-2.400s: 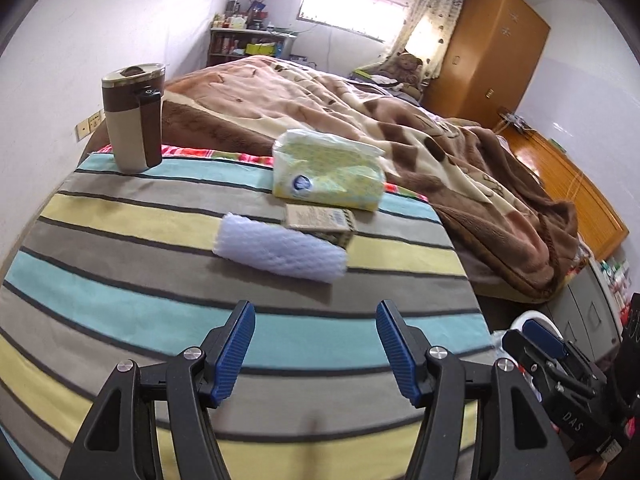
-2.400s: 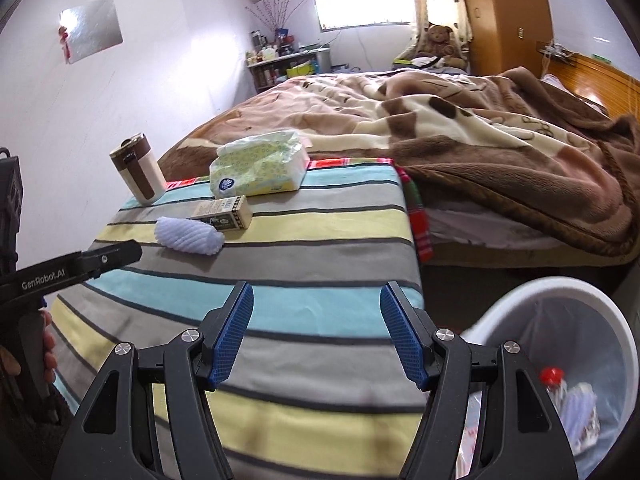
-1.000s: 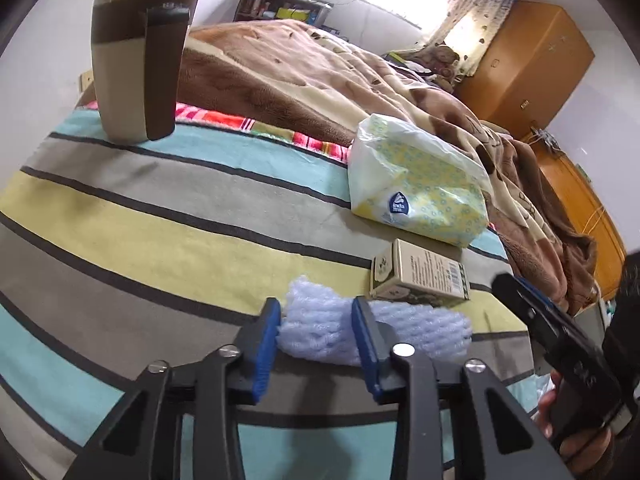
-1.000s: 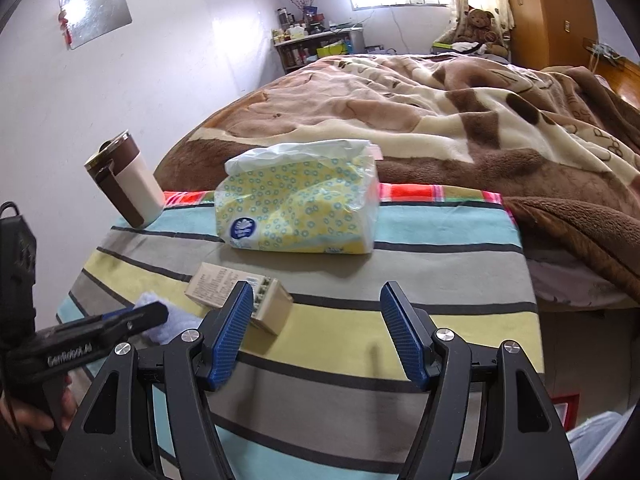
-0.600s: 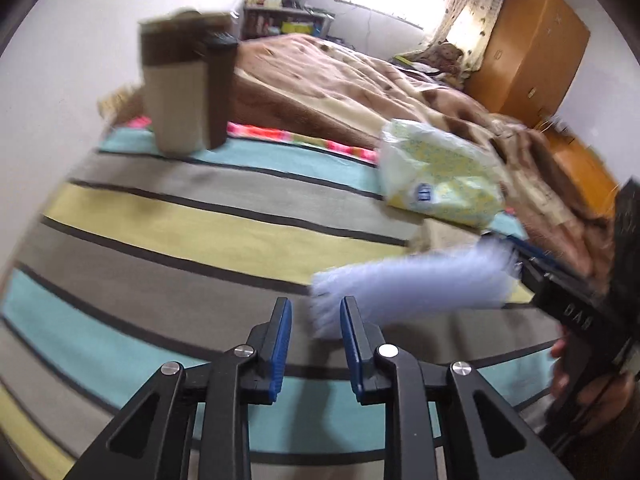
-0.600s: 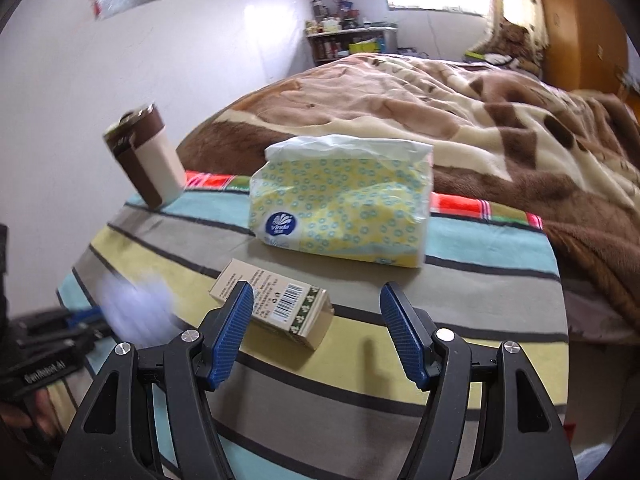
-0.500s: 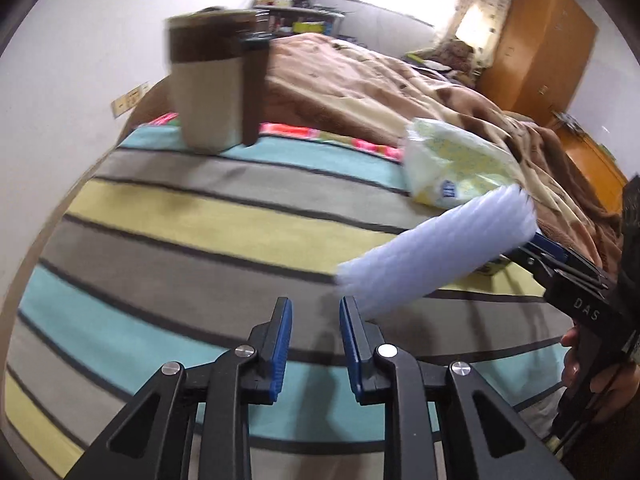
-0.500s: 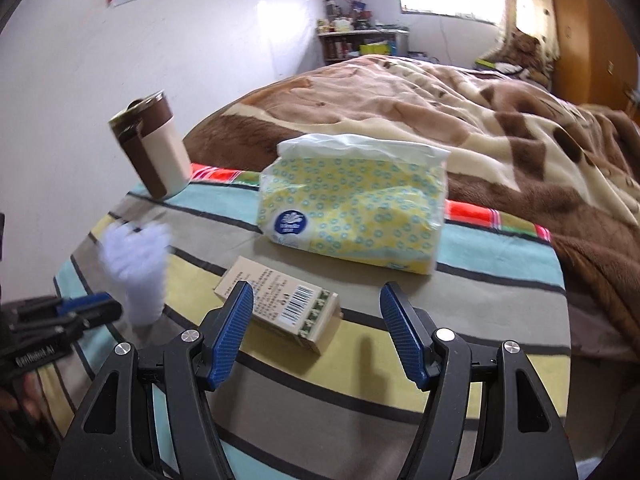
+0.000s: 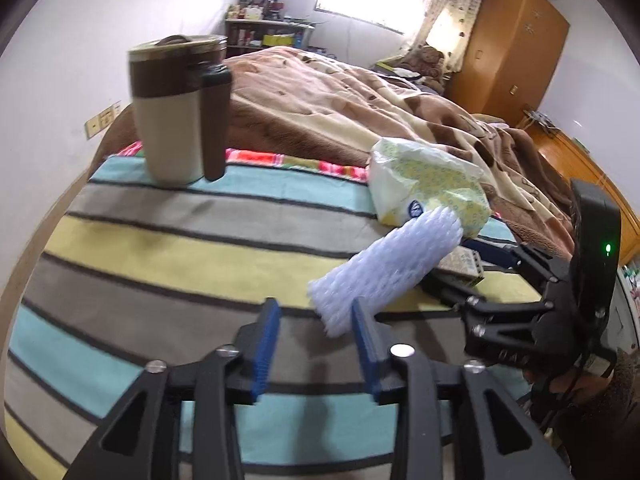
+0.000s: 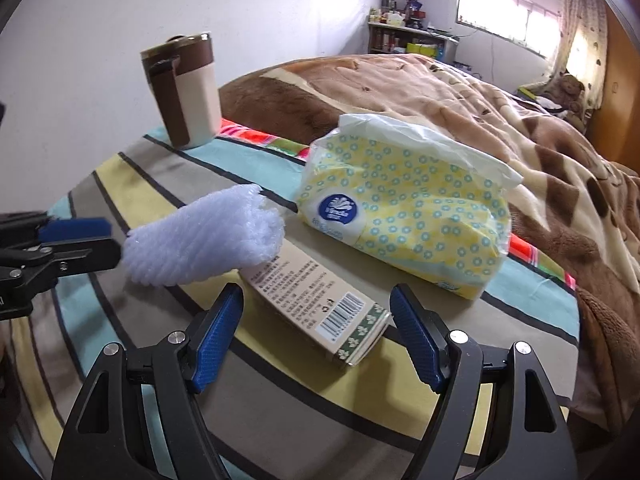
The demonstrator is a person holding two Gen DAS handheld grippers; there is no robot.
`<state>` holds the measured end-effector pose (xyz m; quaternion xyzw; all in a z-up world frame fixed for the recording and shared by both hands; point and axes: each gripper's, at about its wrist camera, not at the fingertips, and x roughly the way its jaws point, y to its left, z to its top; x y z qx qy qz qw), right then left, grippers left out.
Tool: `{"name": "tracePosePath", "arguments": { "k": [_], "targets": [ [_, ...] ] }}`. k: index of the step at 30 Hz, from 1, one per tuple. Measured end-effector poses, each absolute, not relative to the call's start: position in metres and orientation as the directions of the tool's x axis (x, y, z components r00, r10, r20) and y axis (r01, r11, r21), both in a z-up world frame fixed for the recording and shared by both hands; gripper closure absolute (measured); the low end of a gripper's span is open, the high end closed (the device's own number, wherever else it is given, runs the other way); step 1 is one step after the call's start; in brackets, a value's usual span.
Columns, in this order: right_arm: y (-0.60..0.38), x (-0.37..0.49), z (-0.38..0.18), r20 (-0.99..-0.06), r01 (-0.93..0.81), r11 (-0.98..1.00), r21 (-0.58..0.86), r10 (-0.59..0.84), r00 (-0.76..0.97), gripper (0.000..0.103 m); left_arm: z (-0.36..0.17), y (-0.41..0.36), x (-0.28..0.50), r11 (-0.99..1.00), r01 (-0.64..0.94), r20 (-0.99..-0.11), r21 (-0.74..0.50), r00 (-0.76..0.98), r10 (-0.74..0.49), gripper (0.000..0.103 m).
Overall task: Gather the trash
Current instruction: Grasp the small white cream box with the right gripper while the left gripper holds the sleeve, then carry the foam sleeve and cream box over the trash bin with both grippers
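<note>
A white foam net sleeve juts up to the right from my left gripper. Its lower end sits in the gap against the right pad. The jaws are opening and no longer pinch it. In the right wrist view the sleeve hangs over the far end of a tan carton. The carton lies flat on the striped cloth. My right gripper straddles its near end, jaws opening, pads clear of it.
A yellow tissue pack lies just behind the carton. A brown and cream lidded mug stands at the table's far left. A bed with a brown blanket runs behind the table, and a wooden wardrobe stands far right.
The left gripper shut on the foam sleeve, lifted it off the cloth and swung it up, and now its jaws have parted. The right gripper rolled and closed in on the carton, jaws wider.
</note>
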<state>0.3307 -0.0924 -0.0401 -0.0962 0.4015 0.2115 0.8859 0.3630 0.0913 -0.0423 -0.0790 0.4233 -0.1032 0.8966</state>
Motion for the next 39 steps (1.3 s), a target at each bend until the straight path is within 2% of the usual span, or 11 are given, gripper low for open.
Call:
{"name": "tracePosePath", "arguments": {
  "k": [2,3,6,8,10,14,25,26,28,31,39],
  "targets": [
    [-0.096,0.329,-0.039,-0.75,-0.442,0.897,-0.003,0.29,0.594,0.036,-0.039,0.084,0.366,0.965,0.167,-0.736,-0.201,0.624,-0.261,0.049],
    [-0.096,0.329,-0.039,-0.751,-0.436,0.9,-0.004,0.285,0.596,0.053,-0.038,0.081,0.367,0.964,0.181,-0.735,-0.195,0.624,-0.266,0.049],
    [-0.107,0.331,-0.04,-0.759,-0.395,0.918,0.042,0.286,0.585,0.059,-0.04,0.076,0.372,0.952,0.219,-0.737,-0.212,0.604,-0.303,0.048],
    [-0.116,0.329,-0.04,-0.763,-0.381,0.921,0.079,0.302,0.572,0.06,-0.042,0.073,0.376,0.952,0.229,-0.744,-0.202,0.597,-0.301,0.047],
    [-0.123,0.326,-0.039,-0.773,-0.361,0.929,0.08,0.287,0.565,0.061,-0.046,0.068,0.381,0.95,0.248,-0.756,-0.189,0.581,-0.303,0.041],
    [-0.135,0.318,-0.037,-0.78,-0.305,0.949,0.078,0.249,0.574,0.061,-0.055,0.059,0.393,0.962,0.245,-0.781,-0.123,0.575,-0.246,0.04],
    [-0.144,0.314,-0.042,-0.77,-0.246,0.962,0.12,0.247,0.589,0.061,-0.069,0.038,0.426,0.968,0.236,-0.804,-0.085,0.558,-0.207,0.041],
    [-0.146,0.313,-0.042,-0.769,-0.244,0.962,0.124,0.248,0.59,0.061,-0.069,0.039,0.425,0.969,0.229,-0.802,-0.089,0.561,-0.206,0.042],
    [-0.146,0.311,-0.041,-0.767,-0.242,0.962,0.122,0.246,0.592,0.062,-0.068,0.041,0.425,0.972,0.217,-0.802,-0.091,0.562,-0.201,0.061],
    [-0.146,0.306,-0.039,-0.764,-0.238,0.963,0.127,0.248,0.595,0.063,-0.067,0.043,0.422,0.974,0.199,-0.805,-0.103,0.559,-0.2,0.072],
    [-0.151,0.28,-0.025,-0.745,-0.223,0.965,0.139,0.25,0.619,0.063,-0.054,0.036,0.389,0.969,0.21,-0.795,-0.134,0.561,-0.231,0.074]
  ]
}}
